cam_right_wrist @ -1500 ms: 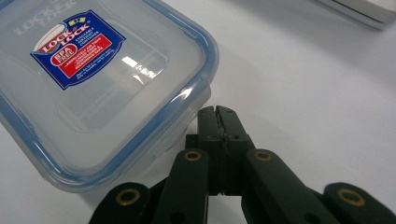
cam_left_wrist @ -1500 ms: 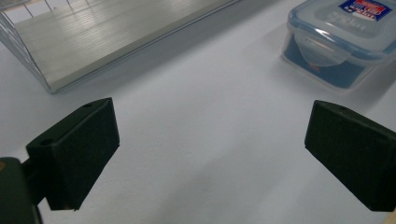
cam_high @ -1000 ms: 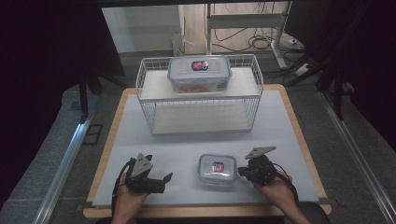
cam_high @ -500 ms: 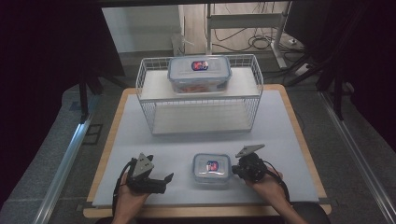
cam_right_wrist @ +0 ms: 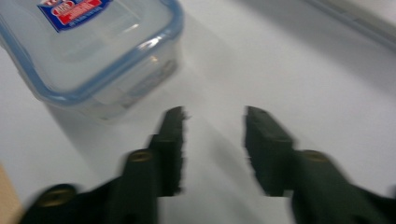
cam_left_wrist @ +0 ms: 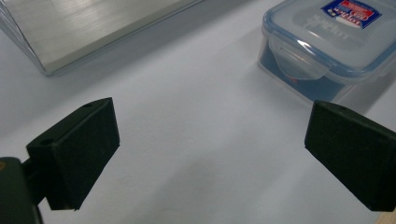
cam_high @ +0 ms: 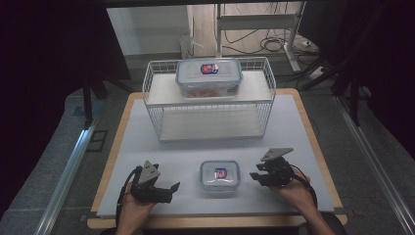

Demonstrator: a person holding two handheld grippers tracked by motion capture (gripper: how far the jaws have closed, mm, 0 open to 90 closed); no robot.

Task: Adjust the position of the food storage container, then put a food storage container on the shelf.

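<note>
A small clear box [cam_high: 219, 175] with a blue-edged lid and a red and blue label sits on the white mat [cam_high: 313, 147] near the front edge of the table, between the two grippers and touching neither. The right gripper [cam_high: 255, 176] lies at about 3 o'clock from the box, just beside it, held in the person's right hand [cam_high: 293, 191]. Its jaws have just been opening; they stand partly apart with nothing between them, and in the right gripper view [cam_right_wrist: 212, 123] the box [cam_right_wrist: 88, 51] is off at 10 o'clock, apart from the tips. The left gripper [cam_high: 175, 186] rests at about 8 o'clock from the box, a little farther off, in the left hand [cam_high: 133, 208]. Its jaws are spread wide and empty; the left gripper view [cam_left_wrist: 210, 140] shows bare mat between them and the box [cam_left_wrist: 327, 42] at 2 o'clock. At 12 o'clock, well apart, a white wire rack [cam_high: 151, 105] carries a larger lidded box [cam_high: 209, 78] on its top shelf
</note>
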